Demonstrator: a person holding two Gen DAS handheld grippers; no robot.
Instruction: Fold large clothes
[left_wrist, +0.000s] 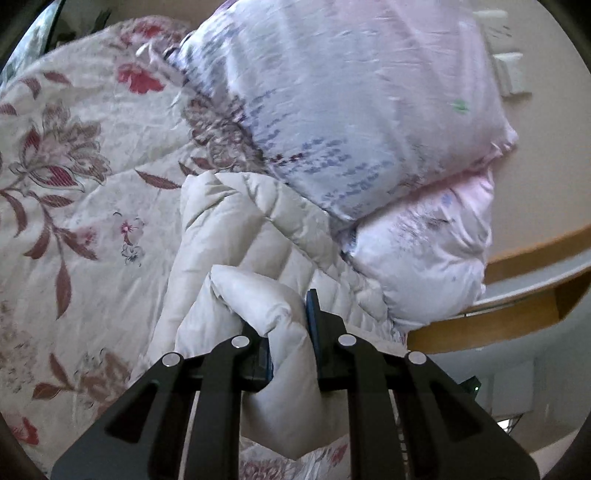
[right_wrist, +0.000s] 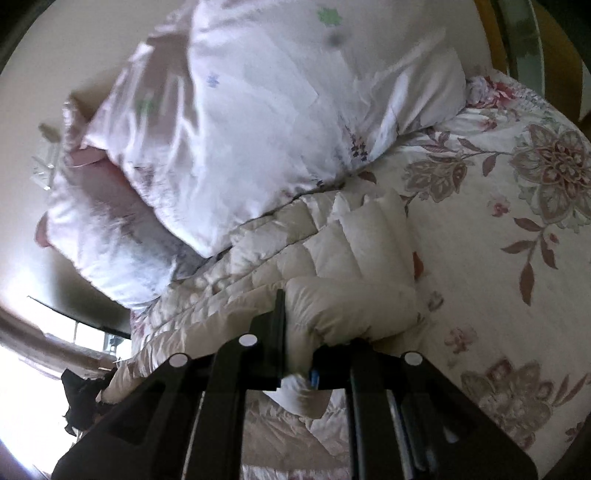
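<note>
One bed carries everything, covered by one floral bedspread (left_wrist: 74, 177) printed with red and mauve flowers. Two pale pink pillows are stacked at the head: the upper pillow (left_wrist: 351, 110) lies tilted across the lower pillow (left_wrist: 424, 258), and both press against the far edge of the one task garment. That garment is a cream quilted puffer jacket (left_wrist: 251, 229), lying on the bedspread just below the pillows; in the right wrist view the jacket (right_wrist: 332, 251) runs its long axis from the lower left up toward the pillows, its stitched channels lying across that axis. The pillows hide its far end. A wooden bed frame (left_wrist: 517, 258) curves along the edge beyond the pillows.

There are two grippers. The left hand-held gripper (left_wrist: 288, 332) pinches a puffy fold of the jacket between its fingers. The right hand-held gripper (right_wrist: 299, 332) likewise clamps a padded fold of it.
</note>
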